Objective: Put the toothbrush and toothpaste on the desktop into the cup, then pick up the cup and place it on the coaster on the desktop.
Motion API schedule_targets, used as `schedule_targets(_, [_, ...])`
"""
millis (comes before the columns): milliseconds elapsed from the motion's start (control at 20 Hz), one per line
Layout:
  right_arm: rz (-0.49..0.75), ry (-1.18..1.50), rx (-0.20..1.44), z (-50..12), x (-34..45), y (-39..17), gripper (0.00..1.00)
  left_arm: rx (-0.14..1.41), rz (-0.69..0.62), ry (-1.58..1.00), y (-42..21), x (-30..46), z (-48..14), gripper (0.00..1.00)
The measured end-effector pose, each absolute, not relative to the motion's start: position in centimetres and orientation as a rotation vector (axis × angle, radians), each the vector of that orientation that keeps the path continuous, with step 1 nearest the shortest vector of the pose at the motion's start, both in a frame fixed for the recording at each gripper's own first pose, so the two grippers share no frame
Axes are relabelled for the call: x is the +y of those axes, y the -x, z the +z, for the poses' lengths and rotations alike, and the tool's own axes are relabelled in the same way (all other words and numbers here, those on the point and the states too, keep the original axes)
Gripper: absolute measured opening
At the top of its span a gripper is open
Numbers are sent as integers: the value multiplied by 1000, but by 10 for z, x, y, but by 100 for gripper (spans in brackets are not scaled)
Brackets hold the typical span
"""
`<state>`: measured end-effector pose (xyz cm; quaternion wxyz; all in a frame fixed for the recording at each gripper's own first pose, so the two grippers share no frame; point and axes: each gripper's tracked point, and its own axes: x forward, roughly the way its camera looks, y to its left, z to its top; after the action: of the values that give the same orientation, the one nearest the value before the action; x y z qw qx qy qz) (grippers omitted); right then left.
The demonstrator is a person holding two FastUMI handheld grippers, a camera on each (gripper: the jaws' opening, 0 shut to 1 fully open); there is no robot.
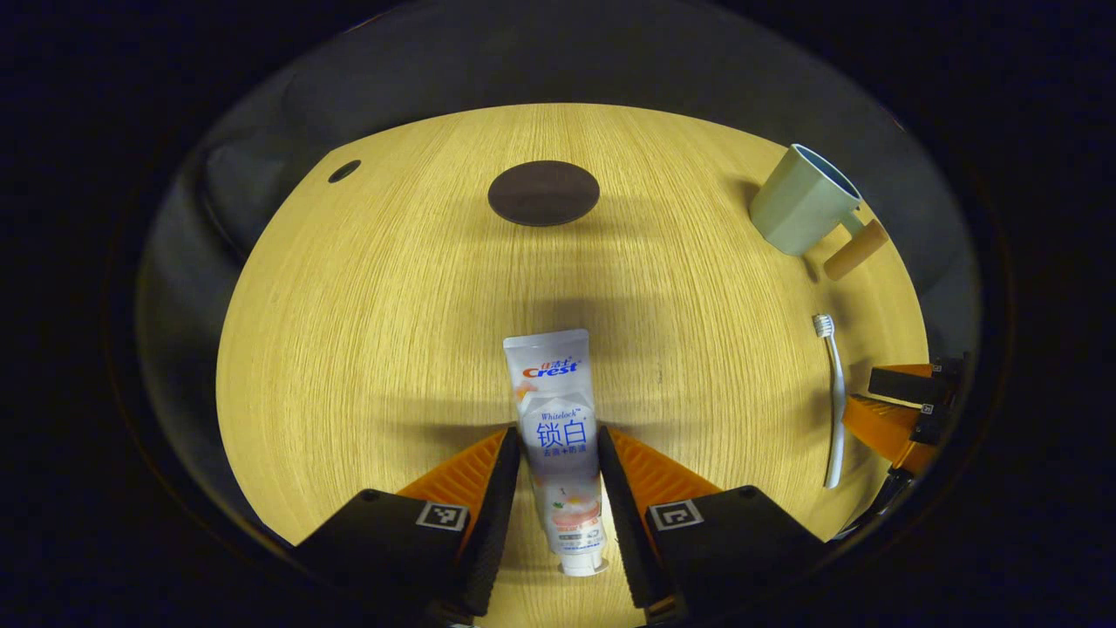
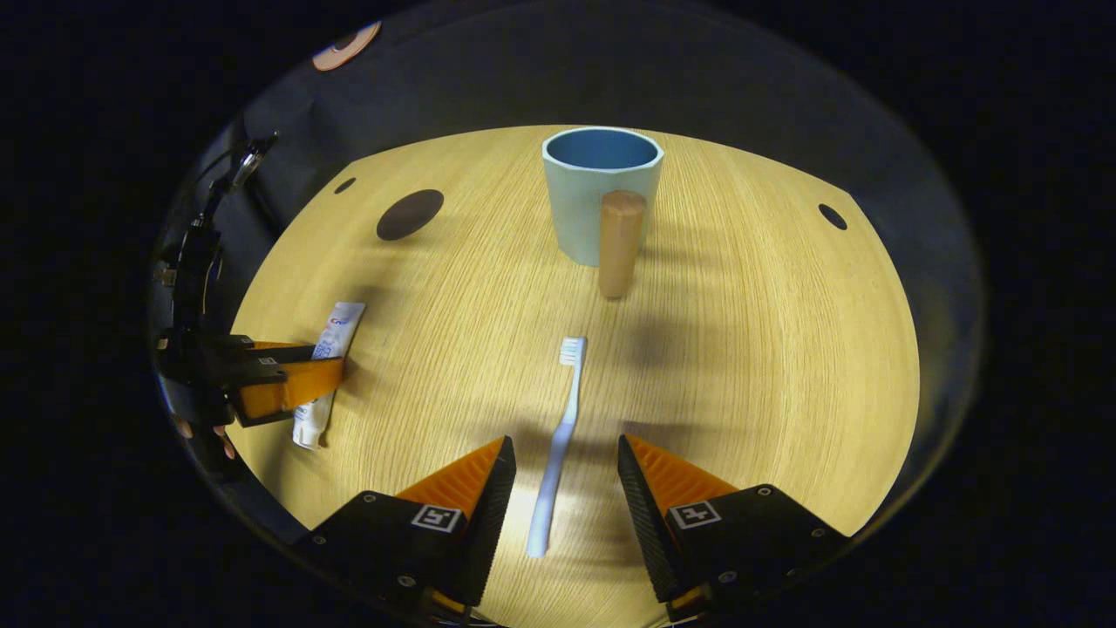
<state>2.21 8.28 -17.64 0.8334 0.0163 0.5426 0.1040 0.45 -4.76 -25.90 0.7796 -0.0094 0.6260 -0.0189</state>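
A round wooden desktop [image 1: 366, 331] under booth lighting is carrying all four items of the task. In the left gripper view, the left gripper [image 1: 558, 458] is sitting low over the toothpaste [image 1: 558, 436], a white tube with blue and red lettering and a pinkish band near its white cap, lying flat with the cap pointing back toward the camera. The two fingers are flanking the tube closely, one at each side of its lower half, and appear to be touching its edges (whether they are actually pressing on it cannot be told). Beyond the tube's crimped end, a dark round coaster [image 1: 543, 193] is lying flat toward the far side of the desktop, well apart from the other items.

In the right gripper view, the right gripper [image 2: 567, 462] is standing wide, its fingers straddling the handle of the toothbrush [image 2: 558, 440] with clear gaps on both sides. The toothbrush is white and slim, lying flat with its bristled head pointing away toward the cup [image 2: 602, 192]. The cup is pale green with a blue interior and a wooden peg-like handle facing the camera, standing upright near the far edge. At the left of this view, the left gripper is showing around the toothpaste, with the coaster lying beyond it.
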Motion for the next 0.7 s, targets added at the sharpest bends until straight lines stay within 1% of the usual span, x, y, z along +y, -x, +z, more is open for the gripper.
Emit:
schedule_targets(50, [220, -37, 1167, -179, 85, -20, 71, 1362, -38, 13, -4, -48, -259, 61])
schedule_targets(100, [223, -49, 1183, -181, 89, -20, 68, 1368, -39, 5, -5, -48, -258, 55])
schedule_targets(150, [219, -56, 1194, -185, 91, -20, 62, 1373, -42, 1, -4, -48, -259, 57])
schedule_targets(300, [202, -48, 1197, -188, 89, -25, 55, 1376, -51, -3, -5, -49, -258, 51])
schedule_targets(350, [195, -52, 1201, -189, 88, -25, 48, 1373, -50, -2, -6, -49, -257, 51])
schedule_targets(400, [187, -69, 1215, -191, 89, -25, 49, 1380, -36, 2, -6, -48, -258, 48])
schedule_targets(450, [171, -93, 1218, -191, 87, -28, 47, 1380, -25, 2, -5, -49, -259, 48])
schedule_targets(500, [164, -111, 1225, -192, 87, -32, 51, 1383, -19, 4, -5, -49, -258, 49])
schedule_targets(550, [159, -115, 1230, -191, 87, -31, 46, 1382, -22, 2, -4, -50, -258, 48])
schedule_targets(600, [150, -105, 1234, -187, 83, -32, 46, 1377, -26, 2, -5, -49, -257, 48])
schedule_targets(650, [144, -92, 1227, -193, 82, -33, 41, 1380, -32, 2, -5, -50, -257, 45])
schedule_targets(700, [137, -80, 1222, -192, 81, -35, 36, 1377, -38, 5, -5, -50, -256, 45])
